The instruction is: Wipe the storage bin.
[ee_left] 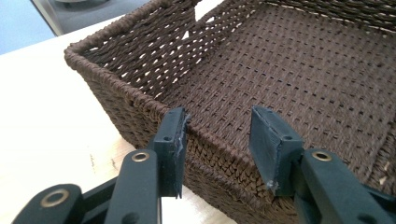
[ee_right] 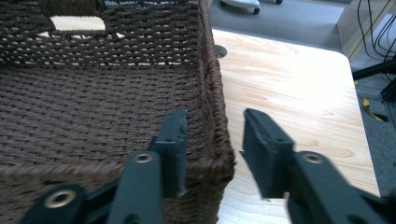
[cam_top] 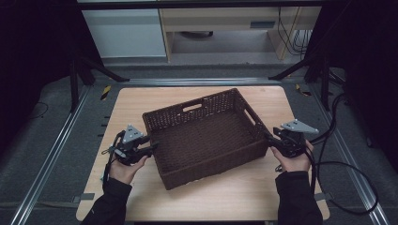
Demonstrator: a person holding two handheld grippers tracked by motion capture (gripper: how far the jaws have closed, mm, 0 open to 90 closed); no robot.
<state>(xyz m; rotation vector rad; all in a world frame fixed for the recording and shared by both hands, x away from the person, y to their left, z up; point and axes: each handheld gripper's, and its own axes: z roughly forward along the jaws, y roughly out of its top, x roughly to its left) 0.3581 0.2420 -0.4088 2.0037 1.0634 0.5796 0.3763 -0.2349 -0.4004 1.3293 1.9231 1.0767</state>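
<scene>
High view shows the basket [cam_top: 206, 136] lying between the left gripper [cam_top: 152, 146] and right gripper [cam_top: 268, 138], each with parted jaws straddling its rim unclamped.

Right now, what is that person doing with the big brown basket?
A person stands at the wooden table with a gripper in each hand, one at each end of an empty brown wicker basket. The left gripper has its open jaws straddling the basket's rim, not pinching it. The right gripper sits the same way at the other end, one jaw inside the wall and one outside, with gaps showing. Nobody is gripping the basket at this moment.
</scene>
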